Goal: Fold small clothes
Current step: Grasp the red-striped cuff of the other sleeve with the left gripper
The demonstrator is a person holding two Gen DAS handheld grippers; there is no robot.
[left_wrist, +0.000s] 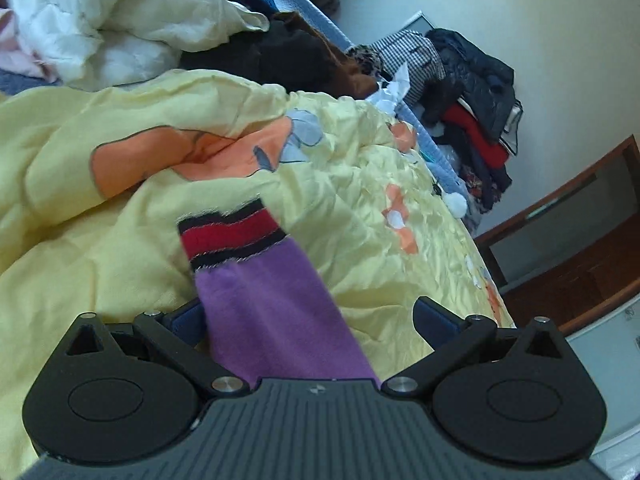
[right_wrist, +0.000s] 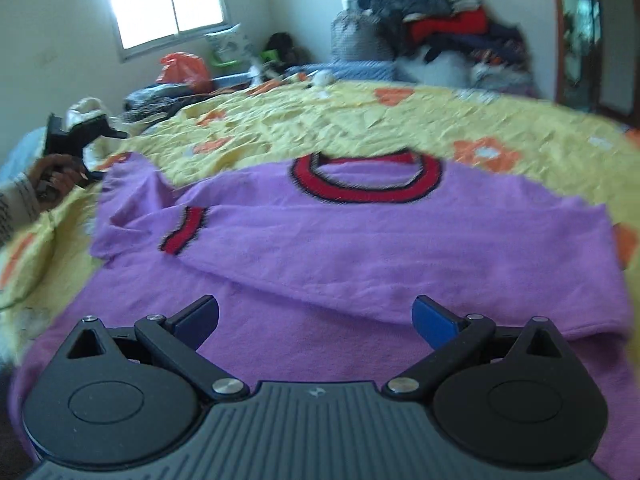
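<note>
Spanning the lower frame of each wrist view, the two grippers stood with jaws spread wide. The right gripper (right_wrist: 316, 320) gripped nothing and hung over the lower body of the purple sweater (right_wrist: 360, 248). The left gripper (left_wrist: 312, 316) was equally wide; a purple sleeve (left_wrist: 276, 304) with one red-and-black cuff (left_wrist: 232, 236) ran between its fingers, but whether the sleeve touched them could not be determined.

The sweater lay flat on a yellow bedspread (right_wrist: 360, 124) printed with orange flowers, collar (right_wrist: 368, 180) away from the right gripper, one sleeve folded across the chest. One window (right_wrist: 168, 0) lit the far wall. Two heaps of clothing were counted: one in the room corner (right_wrist: 440, 20), one pale heap (left_wrist: 120, 16) on the bed.

The sweater hem was cut off by the gripper body. A hand (right_wrist: 56, 180) at the left edge was blurred.
</note>
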